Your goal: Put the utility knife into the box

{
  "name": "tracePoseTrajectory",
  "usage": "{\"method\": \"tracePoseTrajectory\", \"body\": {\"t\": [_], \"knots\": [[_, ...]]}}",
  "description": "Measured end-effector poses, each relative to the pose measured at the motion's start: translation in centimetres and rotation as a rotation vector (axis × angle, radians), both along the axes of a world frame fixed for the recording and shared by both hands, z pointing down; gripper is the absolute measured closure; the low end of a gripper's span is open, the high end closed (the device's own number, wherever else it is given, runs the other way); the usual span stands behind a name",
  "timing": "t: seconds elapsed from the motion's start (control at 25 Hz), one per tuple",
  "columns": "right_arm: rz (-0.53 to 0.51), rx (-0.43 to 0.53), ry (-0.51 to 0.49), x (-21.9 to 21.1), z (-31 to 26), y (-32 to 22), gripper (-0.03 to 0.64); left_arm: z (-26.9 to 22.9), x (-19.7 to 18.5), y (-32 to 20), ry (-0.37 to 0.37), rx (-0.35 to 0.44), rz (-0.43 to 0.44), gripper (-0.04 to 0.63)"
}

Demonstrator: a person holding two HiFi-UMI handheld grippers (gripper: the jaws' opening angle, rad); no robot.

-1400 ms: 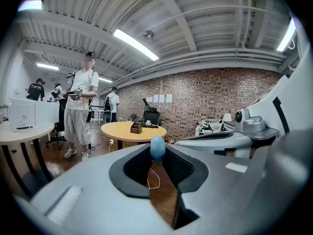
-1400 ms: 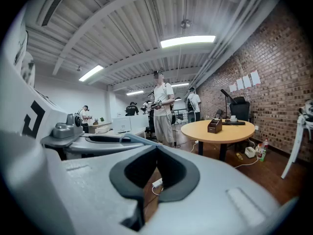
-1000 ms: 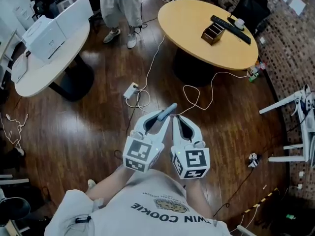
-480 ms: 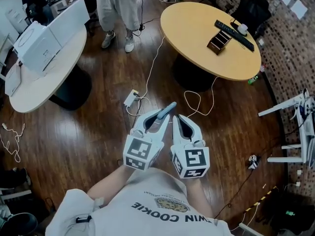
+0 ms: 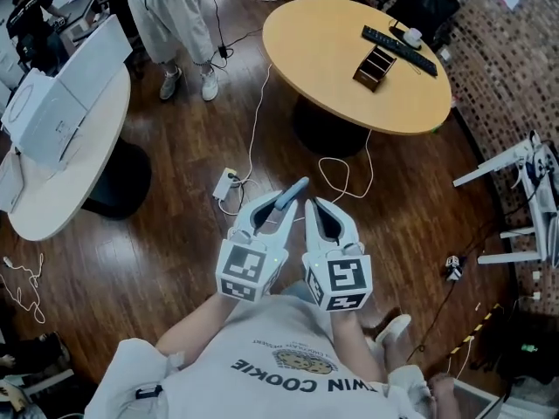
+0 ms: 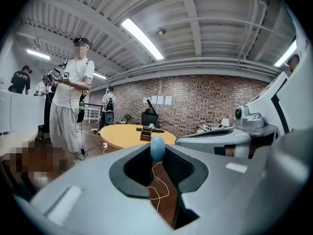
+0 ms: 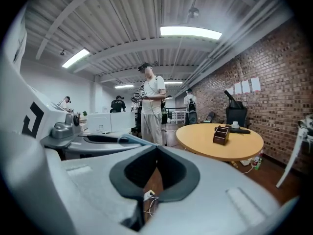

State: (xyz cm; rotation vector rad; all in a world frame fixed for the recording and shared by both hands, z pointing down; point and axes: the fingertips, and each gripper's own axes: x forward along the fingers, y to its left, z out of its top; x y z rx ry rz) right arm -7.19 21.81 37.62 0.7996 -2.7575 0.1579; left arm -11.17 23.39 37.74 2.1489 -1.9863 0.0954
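Note:
A blue-grey utility knife [image 5: 293, 192] sticks out past the tips of my left gripper [image 5: 282, 209], which is shut on it. In the left gripper view the knife's rounded end [image 6: 157, 148] shows between the closed pads. My right gripper [image 5: 312, 209] is held close beside the left one, shut with nothing in it; its tips meet in the right gripper view [image 7: 156, 150]. Both hang over the wooden floor. The brown box [image 5: 374, 66] stands far ahead on the round yellow table [image 5: 323, 42], also visible as the box [image 6: 145, 134] and the box [image 7: 221, 134].
A black remote-like bar [image 5: 398, 49] and a white cup lie behind the box. A white power strip [image 5: 224, 184] and loose cables [image 5: 336, 175] lie on the floor ahead. A white table [image 5: 52, 190] stands left, a person [image 5: 170, 24] beyond it, a white rack [image 5: 524, 182] right.
The round table and box have shifted left and slightly nearer in the head view as the person walks. Both grippers keep the same pose, the knife still held.

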Motion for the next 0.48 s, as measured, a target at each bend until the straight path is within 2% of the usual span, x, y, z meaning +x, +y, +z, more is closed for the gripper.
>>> {"method": "tracePoseTrajectory", "body": {"t": [0.48], "knots": [[0.070, -0.036, -0.006, 0.8, 2.7, -7.9, 0.615, 1.9, 0.6, -8.1, -0.022, -0.016, 0.064, 0.522]]}}
